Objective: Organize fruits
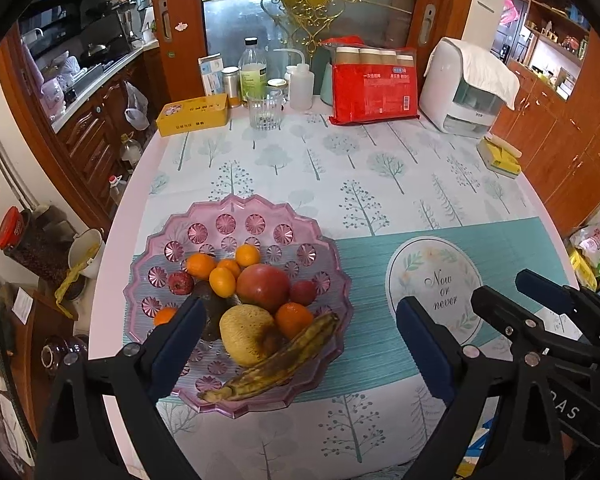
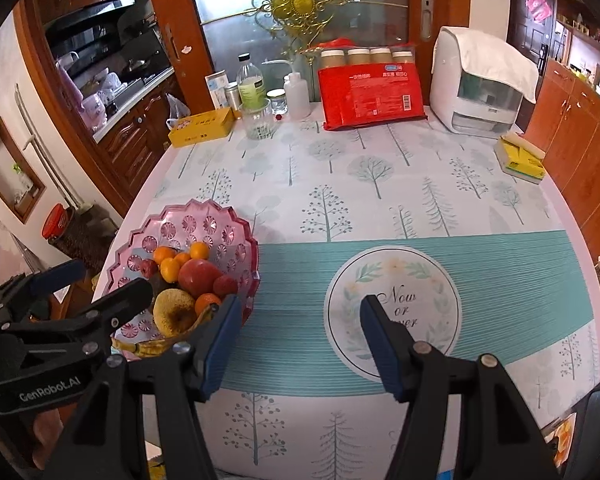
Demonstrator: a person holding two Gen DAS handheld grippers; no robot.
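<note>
Placemat (image 2: 392, 312) reads "Now or never"; left tool (image 1: 300, 332) and right tool (image 2: 300, 332) both gape wide, empty

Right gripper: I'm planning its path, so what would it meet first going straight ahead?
Probably the "Now or never" placemat on the table: the right gripper, jaws open, points down at it. The fruit plate sits off to its left.

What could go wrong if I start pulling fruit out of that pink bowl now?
The fruit is heaped, so lifting the red apple could send the small oranges leaning on it rolling. The banana looks overripe and browned; the fingers may crush it. The pink bowl sits close to the table's left edge, so a nudge from the left gripper might push it off.
</note>
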